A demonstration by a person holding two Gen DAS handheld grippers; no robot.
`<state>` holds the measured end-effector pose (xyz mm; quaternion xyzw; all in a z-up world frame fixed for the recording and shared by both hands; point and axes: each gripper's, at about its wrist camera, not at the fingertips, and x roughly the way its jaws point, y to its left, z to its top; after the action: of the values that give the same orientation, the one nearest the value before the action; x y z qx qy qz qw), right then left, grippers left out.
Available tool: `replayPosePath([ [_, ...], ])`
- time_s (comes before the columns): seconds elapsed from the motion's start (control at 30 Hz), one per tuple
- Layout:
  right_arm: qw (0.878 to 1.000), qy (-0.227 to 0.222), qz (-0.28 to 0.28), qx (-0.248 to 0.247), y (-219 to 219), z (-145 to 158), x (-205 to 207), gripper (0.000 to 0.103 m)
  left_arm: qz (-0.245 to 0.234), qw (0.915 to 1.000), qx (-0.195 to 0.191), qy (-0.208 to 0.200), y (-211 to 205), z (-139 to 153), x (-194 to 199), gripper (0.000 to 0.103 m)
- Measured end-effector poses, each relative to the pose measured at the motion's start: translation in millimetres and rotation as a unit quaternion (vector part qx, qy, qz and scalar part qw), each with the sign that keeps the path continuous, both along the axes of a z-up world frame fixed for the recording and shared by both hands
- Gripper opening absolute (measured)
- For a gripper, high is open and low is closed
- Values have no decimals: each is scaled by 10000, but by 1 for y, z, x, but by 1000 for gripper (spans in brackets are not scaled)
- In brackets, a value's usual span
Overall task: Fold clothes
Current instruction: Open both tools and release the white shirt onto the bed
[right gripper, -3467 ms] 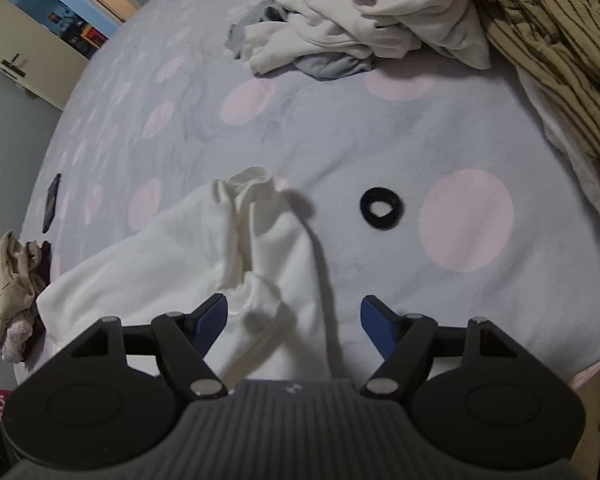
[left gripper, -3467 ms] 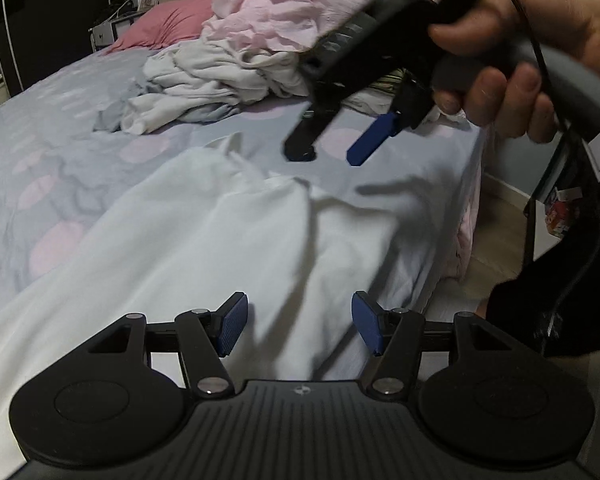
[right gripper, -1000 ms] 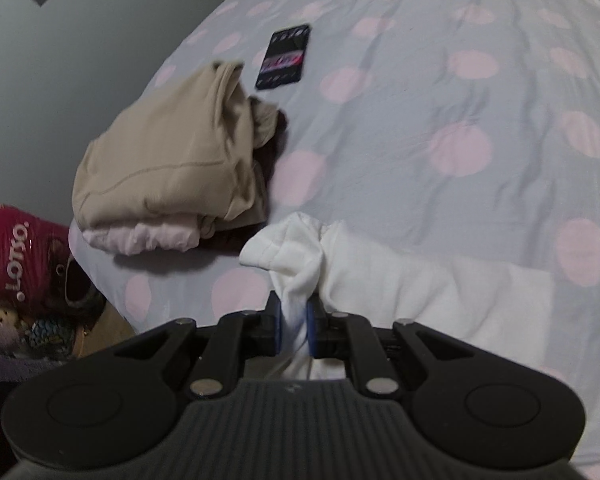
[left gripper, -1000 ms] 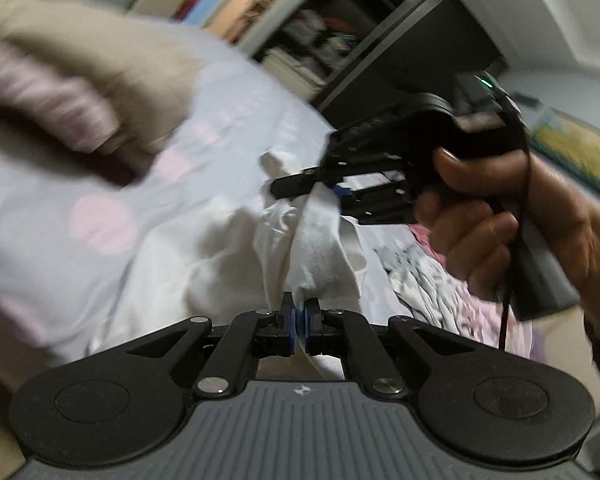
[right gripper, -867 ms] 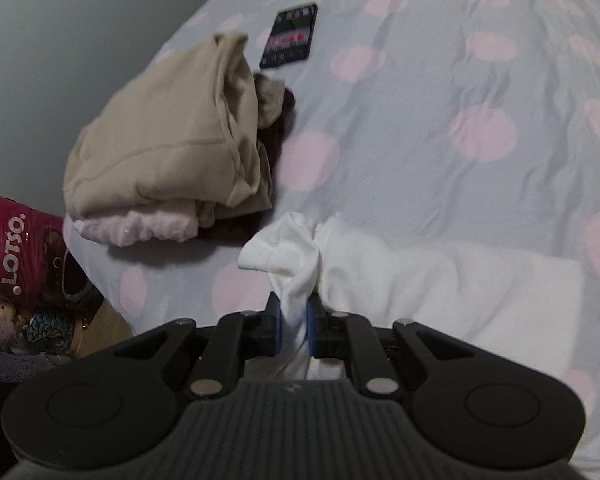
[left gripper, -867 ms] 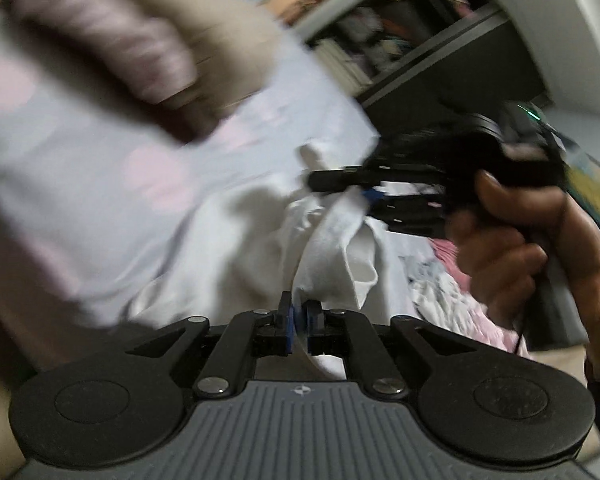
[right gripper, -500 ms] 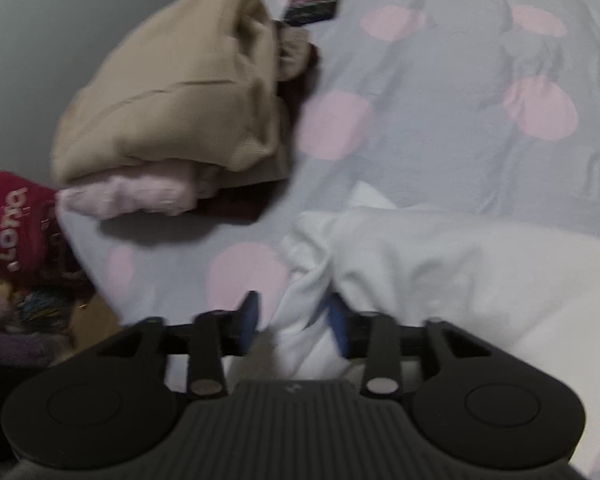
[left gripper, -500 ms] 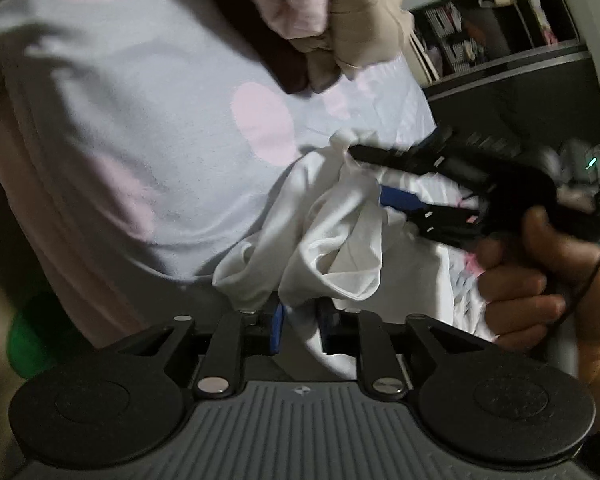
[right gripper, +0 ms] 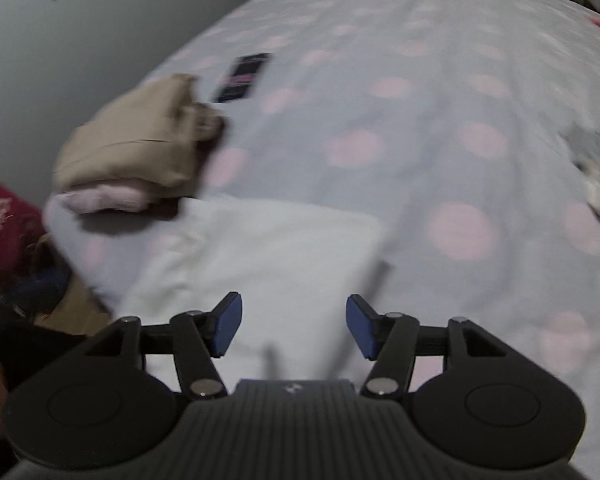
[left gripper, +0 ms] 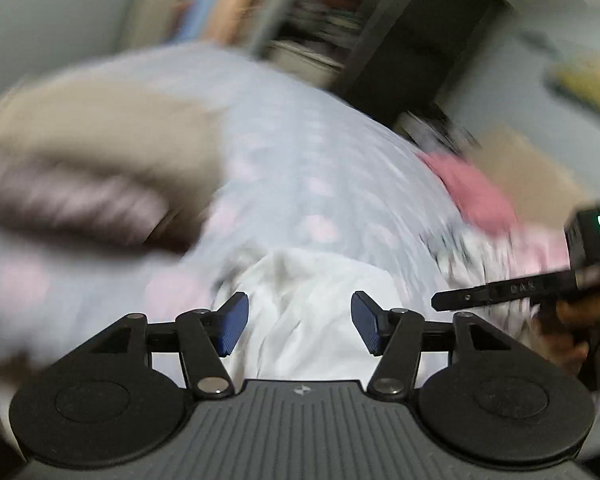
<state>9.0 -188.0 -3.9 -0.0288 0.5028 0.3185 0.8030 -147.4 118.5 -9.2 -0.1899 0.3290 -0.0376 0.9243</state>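
both grippers, left gripper [left gripper: 296, 326] and right gripper [right gripper: 293, 325], now wide open, empty; i've released the folded white cotton garment [right gripper: 260, 264] flat on the dotted bedsheet [right gripper: 420, 120]; fold done.

White garment [right gripper: 268, 256], pink-dotted grey bedsheet [right gripper: 420, 92], beige clothes [right gripper: 140, 136]

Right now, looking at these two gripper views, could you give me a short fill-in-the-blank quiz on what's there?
1. The jaws of both grippers stand ____.
2. The white garment lies on a bedsheet dotted with ____ spots.
3. In the stack by the bed's edge, the tan garment lies ____ the pink one.

Missing words: open; pink; on top of
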Motion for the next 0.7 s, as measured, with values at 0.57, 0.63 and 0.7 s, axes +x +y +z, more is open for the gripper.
replayPosePath([
  [0.57, 9990, 99, -373, 220, -8, -59, -4, 61, -1005, 9871, -440, 1162, 6, -83, 105, 0],
  [0.63, 9985, 233, -359, 340, -8, -64, -3, 61, -629, 9905, -718, 989, 25, -80, 101, 0],
  [0.7, 9987, 160, -271, 390, -8, -65, -6, 61, -362, 9899, -868, 1064, 40, -89, 99, 0],
])
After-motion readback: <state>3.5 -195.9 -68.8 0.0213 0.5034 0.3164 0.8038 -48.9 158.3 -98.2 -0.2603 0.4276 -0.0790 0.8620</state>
